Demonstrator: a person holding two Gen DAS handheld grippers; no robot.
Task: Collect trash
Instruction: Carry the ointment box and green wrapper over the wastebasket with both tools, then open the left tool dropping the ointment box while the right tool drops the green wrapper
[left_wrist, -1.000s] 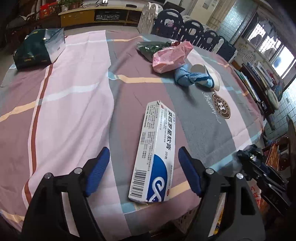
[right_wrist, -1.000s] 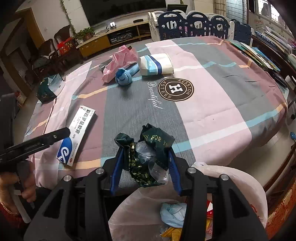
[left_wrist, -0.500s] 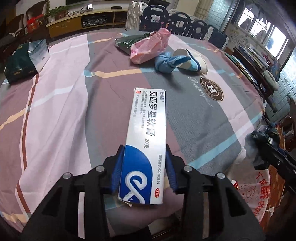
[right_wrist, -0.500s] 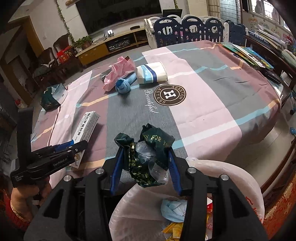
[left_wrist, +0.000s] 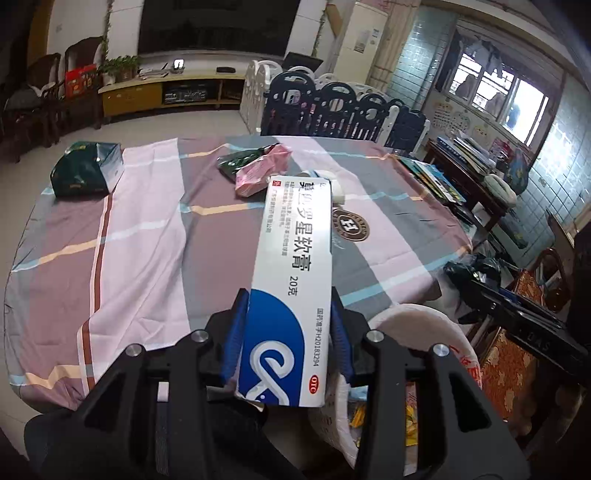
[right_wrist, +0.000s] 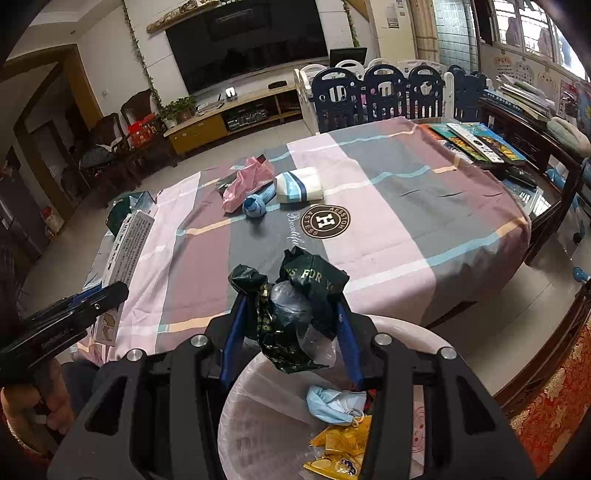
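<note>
Lifted off the tablecloth since the earlier frame, the ointment box sits clamped in the left gripper, whose jaws have just been closing on it, while the right gripper pinches a crumpled dark wrapper over the part-filled bin bag (pink bag, blue sock and green packet remain on the table).

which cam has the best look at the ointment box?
Left wrist: the ointment box fills centre frame, printed face readable, clamped in the left tongs. The right wrist view shows only a slanted edge-on sliver at far left, partly behind those tongs.
</note>
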